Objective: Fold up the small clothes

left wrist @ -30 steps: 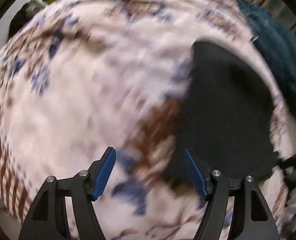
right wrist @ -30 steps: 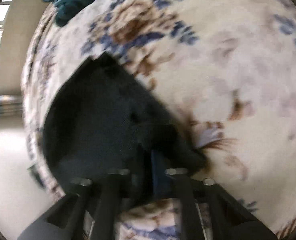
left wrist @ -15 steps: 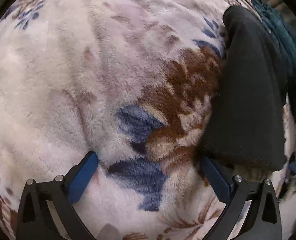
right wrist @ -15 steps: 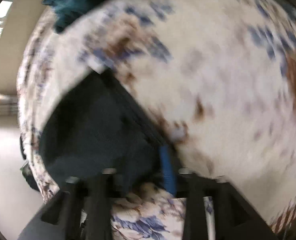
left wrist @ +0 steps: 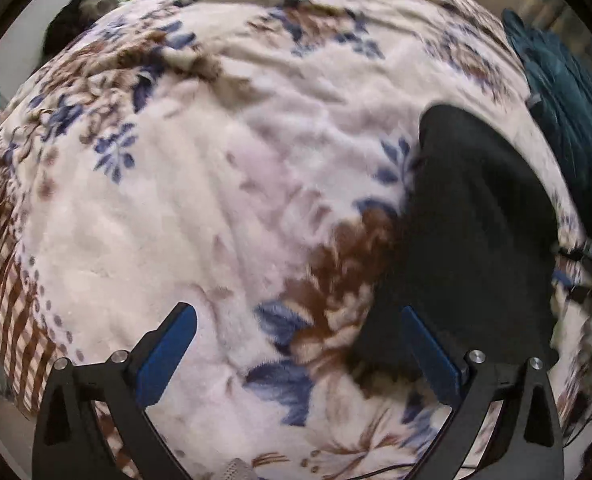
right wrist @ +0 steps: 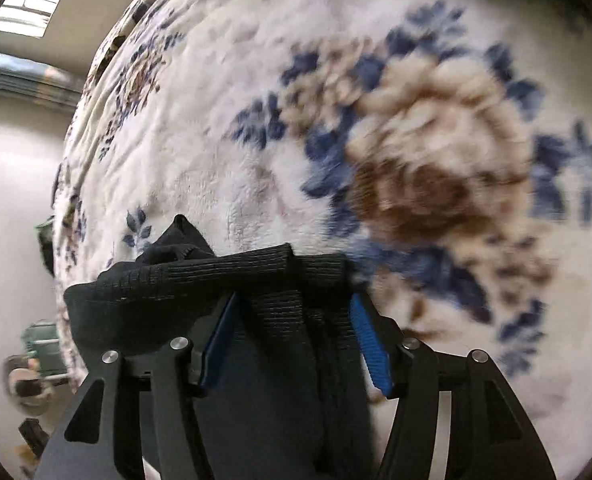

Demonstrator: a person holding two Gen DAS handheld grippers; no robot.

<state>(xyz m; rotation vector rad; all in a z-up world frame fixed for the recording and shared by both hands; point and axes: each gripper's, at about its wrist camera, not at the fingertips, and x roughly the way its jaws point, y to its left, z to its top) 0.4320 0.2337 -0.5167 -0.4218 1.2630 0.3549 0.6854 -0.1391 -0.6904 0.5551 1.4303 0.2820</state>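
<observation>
Black garment [left wrist: 472,240] lies on the floral blanket [left wrist: 215,200], right of the left gripper [left wrist: 296,344], whose jaws stand wide and empty. The garment's ribbed edge drapes between the right gripper's [right wrist: 291,340] opening jaws; blue pads [right wrist: 370,344] flank it.
</observation>
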